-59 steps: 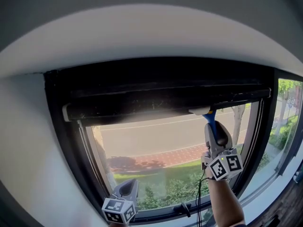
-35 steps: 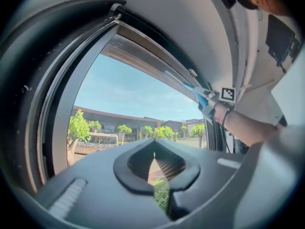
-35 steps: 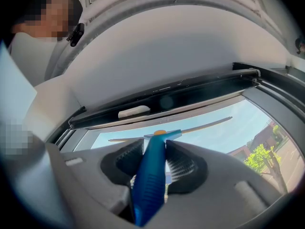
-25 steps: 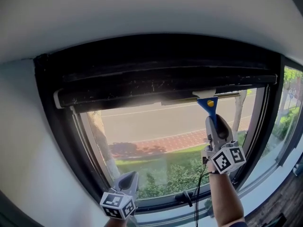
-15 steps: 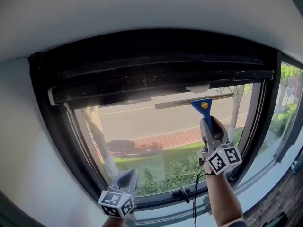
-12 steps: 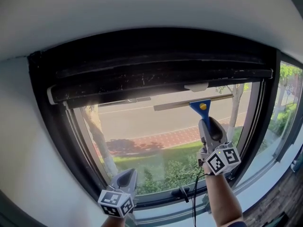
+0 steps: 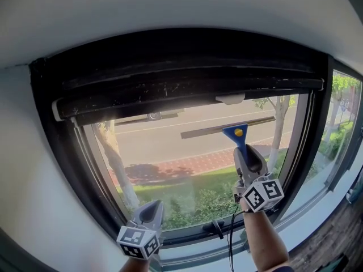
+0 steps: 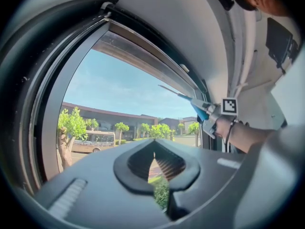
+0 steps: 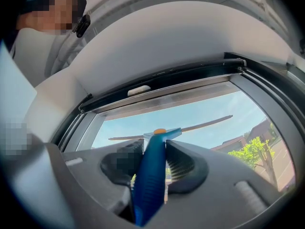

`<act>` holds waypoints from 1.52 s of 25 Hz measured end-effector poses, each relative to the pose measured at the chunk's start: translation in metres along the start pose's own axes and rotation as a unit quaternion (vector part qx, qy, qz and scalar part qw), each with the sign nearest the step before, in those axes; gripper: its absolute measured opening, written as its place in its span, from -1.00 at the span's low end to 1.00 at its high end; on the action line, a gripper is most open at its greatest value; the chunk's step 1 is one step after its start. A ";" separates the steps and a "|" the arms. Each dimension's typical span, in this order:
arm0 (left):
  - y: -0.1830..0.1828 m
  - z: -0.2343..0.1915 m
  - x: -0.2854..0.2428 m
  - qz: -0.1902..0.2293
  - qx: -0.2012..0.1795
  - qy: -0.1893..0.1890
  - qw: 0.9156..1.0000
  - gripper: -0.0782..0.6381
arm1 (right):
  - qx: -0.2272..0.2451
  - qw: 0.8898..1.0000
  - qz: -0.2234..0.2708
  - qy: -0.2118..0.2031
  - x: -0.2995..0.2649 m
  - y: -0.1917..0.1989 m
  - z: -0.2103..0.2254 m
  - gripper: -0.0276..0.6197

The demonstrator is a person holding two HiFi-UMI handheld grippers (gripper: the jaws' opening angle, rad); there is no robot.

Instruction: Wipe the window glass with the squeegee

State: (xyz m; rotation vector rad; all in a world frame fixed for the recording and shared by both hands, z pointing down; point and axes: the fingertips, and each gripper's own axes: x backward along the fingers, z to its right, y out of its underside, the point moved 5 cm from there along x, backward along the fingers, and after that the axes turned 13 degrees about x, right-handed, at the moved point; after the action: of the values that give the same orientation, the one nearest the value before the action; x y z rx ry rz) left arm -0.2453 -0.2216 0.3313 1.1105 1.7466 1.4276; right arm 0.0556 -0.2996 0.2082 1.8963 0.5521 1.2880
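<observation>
The squeegee (image 7: 234, 132) has a blue handle, an orange dot and a long thin blade. Its blade lies slightly tilted across the upper right of the window glass (image 7: 170, 169), a little below the top frame. My right gripper (image 7: 244, 154) is shut on the handle from below, in the right gripper view too (image 9: 155, 151), where the blue squeegee handle (image 9: 148, 180) runs between the jaws. My left gripper (image 7: 152, 208) hangs low by the bottom left of the pane, shut and empty, its tips touching (image 8: 153, 144). From there the squeegee (image 8: 193, 100) shows far off to the right.
A dark window frame (image 7: 170, 89) rings the pane, with a white latch piece (image 7: 229, 99) on the top rail and a black handle (image 7: 215, 228) on the bottom rail. White wall surrounds the window. A second pane (image 7: 340, 123) adjoins at right.
The right gripper has drawn the squeegee down from the top frame; the blade now sits lower on the glass. The left gripper has stayed in place.
</observation>
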 end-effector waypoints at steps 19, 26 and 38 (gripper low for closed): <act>0.008 0.009 -0.004 -0.013 -0.001 0.007 1.000 -0.79 | -0.019 0.999 -0.045 0.005 0.035 0.039 -0.009 -0.46; 0.013 0.010 0.001 -0.020 -0.002 0.003 1.000 -0.79 | -0.026 0.996 -0.089 0.007 0.049 0.071 -0.013 -0.47; 0.029 0.012 -0.004 -0.043 0.000 0.001 0.999 -0.79 | -0.036 0.992 -0.123 -0.001 0.073 0.104 -0.021 -0.47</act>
State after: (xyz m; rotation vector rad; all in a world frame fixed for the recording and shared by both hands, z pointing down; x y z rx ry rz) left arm -0.2268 -0.2183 0.3572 1.0220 1.7742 1.3758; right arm 0.0588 -0.3050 0.3370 1.7098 0.7043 1.1310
